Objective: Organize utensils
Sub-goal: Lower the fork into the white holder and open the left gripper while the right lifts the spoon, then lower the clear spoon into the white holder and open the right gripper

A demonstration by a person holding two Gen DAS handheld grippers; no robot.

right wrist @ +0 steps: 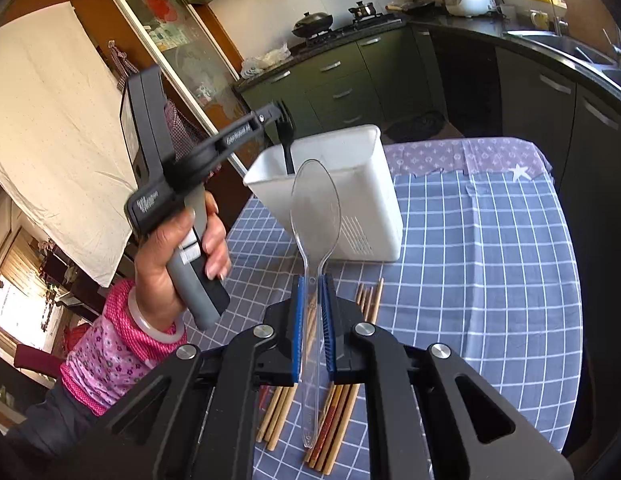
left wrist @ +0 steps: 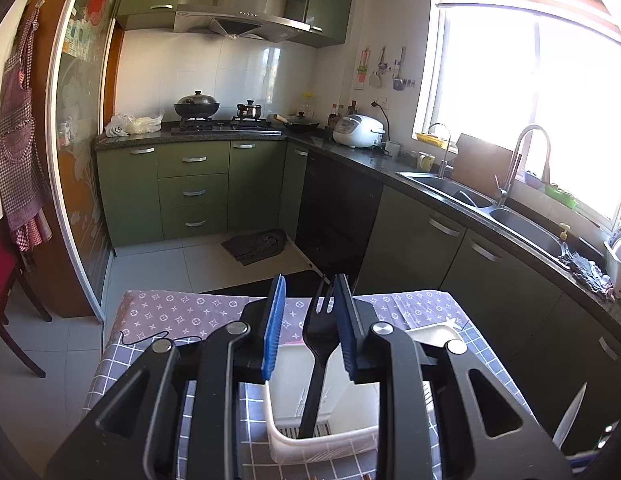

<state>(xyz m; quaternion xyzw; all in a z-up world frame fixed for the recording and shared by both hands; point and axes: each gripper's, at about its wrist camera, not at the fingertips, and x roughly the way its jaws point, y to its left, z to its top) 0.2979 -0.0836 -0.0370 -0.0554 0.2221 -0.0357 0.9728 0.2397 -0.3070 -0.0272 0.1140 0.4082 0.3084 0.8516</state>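
Note:
A black plastic fork stands in the white bin, handle down. Its tines rise between the blue pads of my left gripper. The fork leans on the right pad while the left pad stands apart from it, so the jaws are open. In the right wrist view a hand holds the left gripper over the back left corner of the bin, where the fork pokes out. My right gripper is shut on the handle of a clear plastic spoon, bowl up, held above the table in front of the bin.
Several wooden chopsticks lie on the blue checked tablecloth under the right gripper. The table's far edge has a purple patterned strip. Green kitchen cabinets and a counter with a sink run along the right.

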